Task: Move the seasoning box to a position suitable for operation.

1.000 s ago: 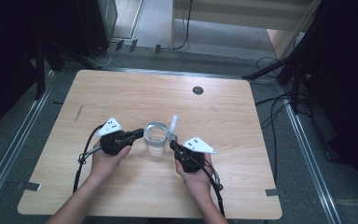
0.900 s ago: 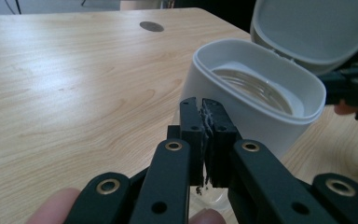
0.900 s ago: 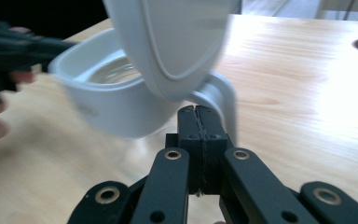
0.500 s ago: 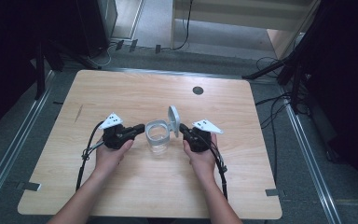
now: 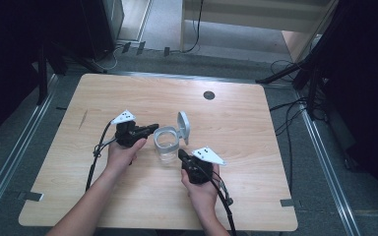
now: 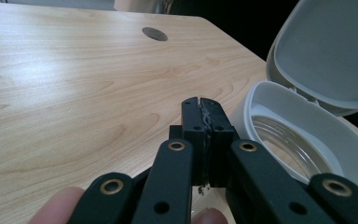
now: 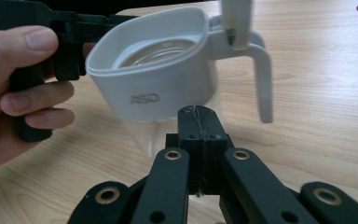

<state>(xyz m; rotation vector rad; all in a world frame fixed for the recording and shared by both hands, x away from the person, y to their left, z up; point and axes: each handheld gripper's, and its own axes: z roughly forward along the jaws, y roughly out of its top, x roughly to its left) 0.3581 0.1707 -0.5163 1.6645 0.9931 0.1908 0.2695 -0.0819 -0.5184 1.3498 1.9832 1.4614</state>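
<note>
A clear jar (image 5: pixel 166 145) with a white collar (image 7: pixel 158 79) stands mid-table, its white flip lid (image 5: pixel 183 127) hinged open and upright at the far right side. My left gripper (image 5: pixel 152 129) is shut with nothing in it, its tips right beside the collar's left rim (image 6: pixel 303 135). In its own view the left gripper (image 6: pixel 200 105) has its jaws pressed together, with the lid (image 6: pixel 331 51) above right. My right gripper (image 5: pixel 181 154) is shut and empty, just short of the jar's near right side. The right gripper (image 7: pixel 198 114) points at the collar, and the white latch tab (image 7: pixel 262 79) hangs beside it.
The wooden table (image 5: pixel 236 113) has a round cable hole (image 5: pixel 208 95) at the far middle. A person's hand (image 7: pixel 14 79) holds the left gripper across the jar. Cables trail from both grippers toward the near edge. Metal floor rails (image 5: pixel 325 162) run along both sides.
My right gripper has drawn back from the lid's right side to the jar's near right. The lid stays open and upright. My left gripper stays at the jar's left rim.
</note>
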